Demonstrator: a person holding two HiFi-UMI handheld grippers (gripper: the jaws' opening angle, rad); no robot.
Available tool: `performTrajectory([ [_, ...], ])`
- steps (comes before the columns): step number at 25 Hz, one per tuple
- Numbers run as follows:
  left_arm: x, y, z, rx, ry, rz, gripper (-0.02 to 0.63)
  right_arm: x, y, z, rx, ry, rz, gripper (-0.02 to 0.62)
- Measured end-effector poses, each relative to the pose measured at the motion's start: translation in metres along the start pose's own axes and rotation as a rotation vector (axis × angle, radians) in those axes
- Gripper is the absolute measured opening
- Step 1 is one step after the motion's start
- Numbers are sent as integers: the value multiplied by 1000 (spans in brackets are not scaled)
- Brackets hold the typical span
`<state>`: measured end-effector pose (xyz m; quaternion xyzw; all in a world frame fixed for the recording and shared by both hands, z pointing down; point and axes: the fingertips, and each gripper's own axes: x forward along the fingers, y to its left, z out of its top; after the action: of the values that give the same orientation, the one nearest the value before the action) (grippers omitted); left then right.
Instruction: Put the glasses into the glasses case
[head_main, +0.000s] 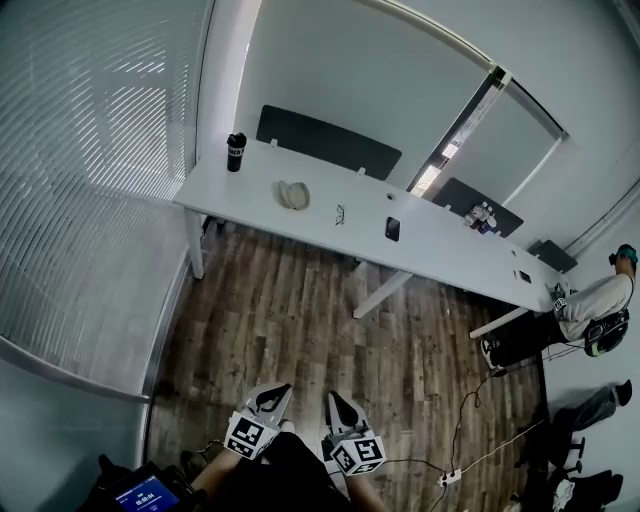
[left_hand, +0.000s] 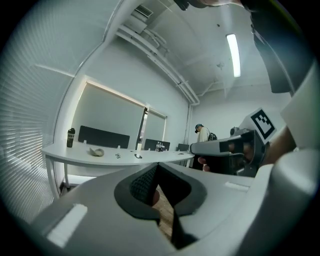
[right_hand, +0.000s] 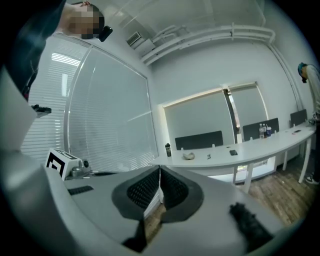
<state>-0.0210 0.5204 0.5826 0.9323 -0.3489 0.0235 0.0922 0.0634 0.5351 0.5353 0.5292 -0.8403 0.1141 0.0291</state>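
The beige glasses case (head_main: 293, 195) lies on the long white table (head_main: 450, 262) far across the room, and the dark-rimmed glasses (head_main: 340, 213) rest on the tabletop just right of it. Both grippers are held low over the wooden floor, well short of the table. My left gripper (head_main: 281, 391) and right gripper (head_main: 334, 398) are shut with nothing between the jaws. In the left gripper view the left gripper (left_hand: 158, 164) points toward the case (left_hand: 96, 152) and glasses (left_hand: 118, 155). In the right gripper view the right gripper (right_hand: 159, 169) faces the case (right_hand: 188, 156) and glasses (right_hand: 208, 156).
A black bottle (head_main: 236, 152) stands at the table's left end and a dark phone (head_main: 392, 228) lies right of the glasses. A person (head_main: 590, 312) sits at the table's right end. Cables and a power strip (head_main: 448, 478) lie on the floor. Window blinds (head_main: 90, 150) line the left side.
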Motion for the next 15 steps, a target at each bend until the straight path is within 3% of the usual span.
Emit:
performTrajectory([
  [5, 6, -8, -7, 44, 45, -68, 6, 9, -4, -8, 45, -1, -32, 8],
  [10, 19, 14, -7, 18, 66, -35, 6, 25, -11, -3, 58, -15, -11, 8],
  [15, 62, 20, -10, 68, 93, -26, 6, 33, -60, -6, 86, -18, -35, 8],
])
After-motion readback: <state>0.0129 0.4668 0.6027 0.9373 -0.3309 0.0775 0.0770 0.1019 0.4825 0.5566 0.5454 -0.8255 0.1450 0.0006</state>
